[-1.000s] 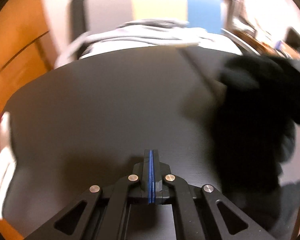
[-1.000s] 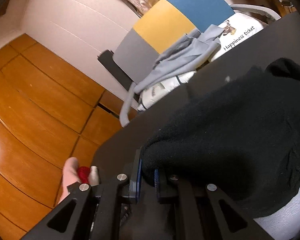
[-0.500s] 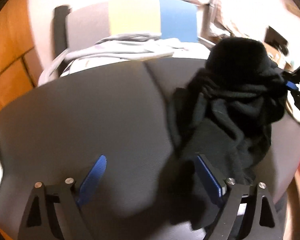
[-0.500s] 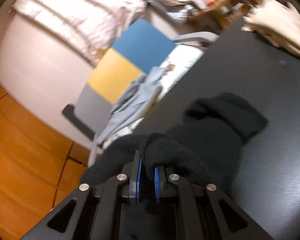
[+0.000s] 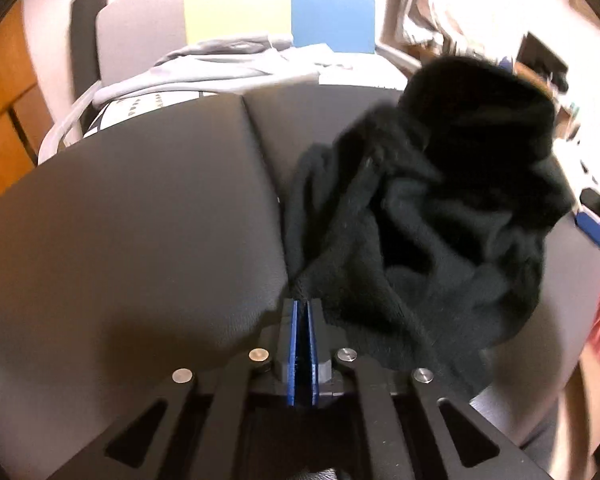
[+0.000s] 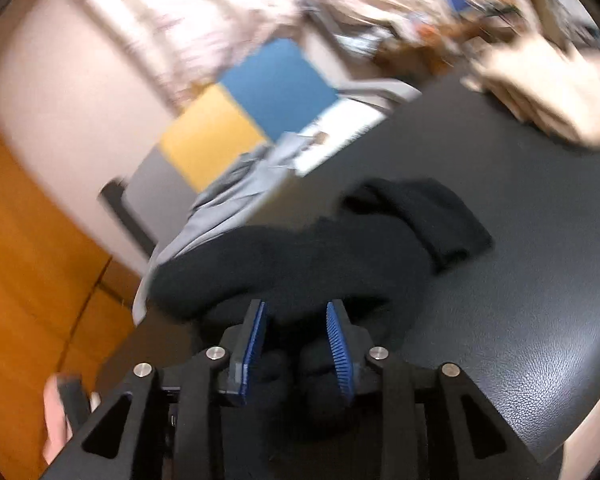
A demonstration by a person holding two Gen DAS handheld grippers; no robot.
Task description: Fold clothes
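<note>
A black knit garment (image 5: pixel 440 216) lies bunched on the dark table (image 5: pixel 140 220), right of centre in the left wrist view. My left gripper (image 5: pixel 302 308) is shut on its near left edge. In the right wrist view the garment (image 6: pixel 320 256) spreads ahead with one sleeve end (image 6: pixel 432 216) pointing right. My right gripper (image 6: pixel 296 320) is open, its blue pads either side of the cloth, which still lies between them. The right gripper's blue pad also shows at the right edge of the left wrist view (image 5: pixel 594 232).
A chair with grey, yellow and blue back panels (image 5: pixel 236 12) stands behind the table with a grey garment (image 5: pixel 220 68) draped on it. A folded cream cloth (image 6: pixel 552 88) lies at the table's far right. Orange wood panels (image 6: pixel 28 260) fill the left.
My left gripper went from shut to wide open, then shut on the garment's edge. My right gripper, shut on the garment before, has opened. The garment moved toward the table's centre.
</note>
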